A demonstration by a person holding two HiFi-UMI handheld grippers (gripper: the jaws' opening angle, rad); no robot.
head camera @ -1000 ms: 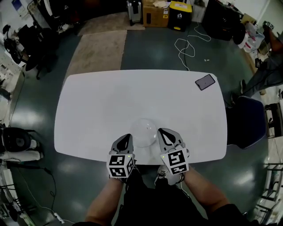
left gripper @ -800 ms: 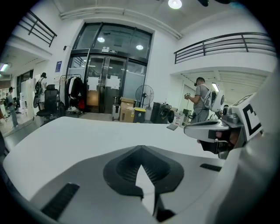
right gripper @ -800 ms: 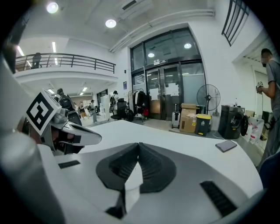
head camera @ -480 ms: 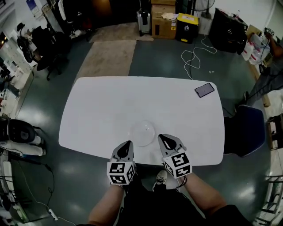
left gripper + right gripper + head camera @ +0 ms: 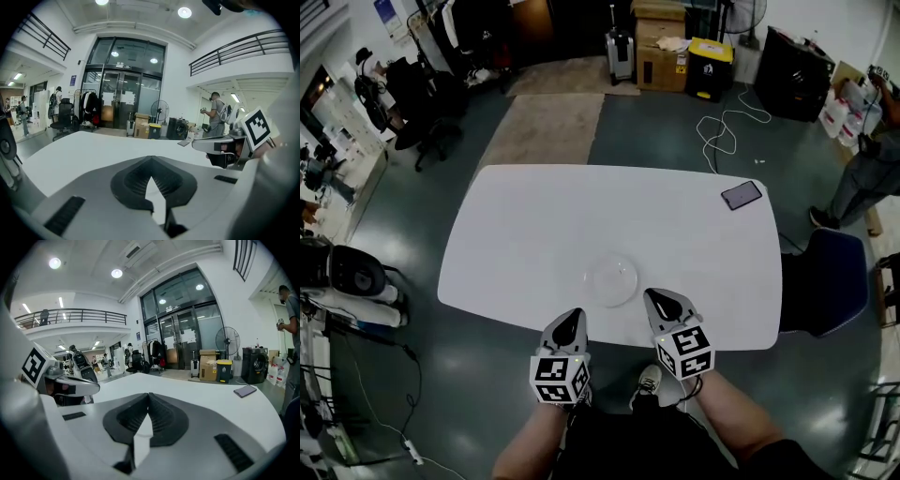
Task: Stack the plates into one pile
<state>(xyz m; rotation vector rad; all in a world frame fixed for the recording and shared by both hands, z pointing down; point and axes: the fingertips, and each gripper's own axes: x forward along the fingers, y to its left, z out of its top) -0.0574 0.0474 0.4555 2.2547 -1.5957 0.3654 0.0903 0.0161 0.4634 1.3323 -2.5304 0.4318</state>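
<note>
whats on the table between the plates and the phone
Nothing. In the head view that stretch of the white table is bare, from the plates near the front edge to the phone at the far right corner.

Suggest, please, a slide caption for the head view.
Shut and empty, the left gripper and right gripper hover at the white table's near edge before a clear plate pile.

Open tabletop (image 5: 525,225) left & far; plates (image 5: 614,279) ctr-front, phone (image 5: 741,195) far-right corner obstruct.
</note>
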